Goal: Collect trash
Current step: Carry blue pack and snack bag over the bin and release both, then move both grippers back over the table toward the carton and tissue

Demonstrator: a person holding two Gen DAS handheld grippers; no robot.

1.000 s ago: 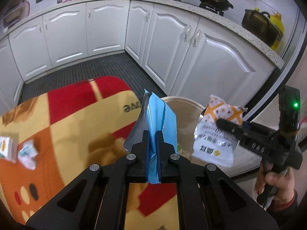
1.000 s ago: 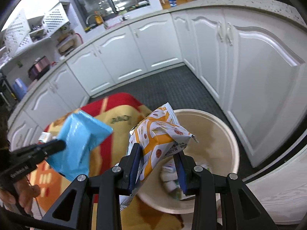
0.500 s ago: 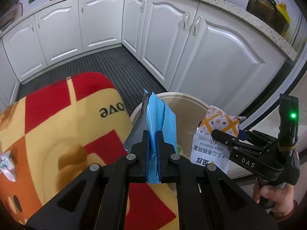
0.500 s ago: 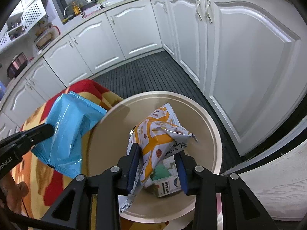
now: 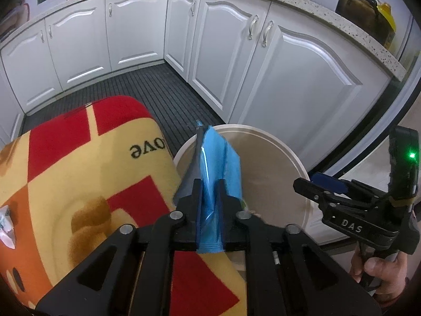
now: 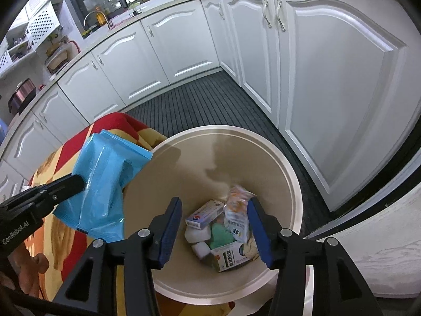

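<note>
Left wrist view showed, at the far left, a crumpled white scrap (image 5: 5, 226) lying on the red, orange and yellow patterned cloth (image 5: 79, 184) that covered the table. At centre the left gripper (image 5: 209, 192) had just been easing its jaws apart a little, yet the crinkled blue plastic snack bag (image 5: 218, 163) stood upright between the black fingers (image 5: 194, 197), which pinched its lower edge, over the near rim of the round cream plastic trash bin (image 5: 276, 173). To the right, the right gripper (image 5: 310, 184) hung over the bin's far side with nothing in it, a hand (image 5: 381, 271) on its handle. Right wrist view gave the blue bag at left, overlapping the bin's rim, then the right gripper's blue pads (image 6: 171, 226) spread wide, having just been opening. Below them, on the bin's floor, lay the orange-and-white snack packet (image 6: 236, 216) among small boxes (image 6: 205, 214) and white wads (image 6: 197, 234). White kitchen cabinets (image 6: 329, 79) stood behind.
</note>
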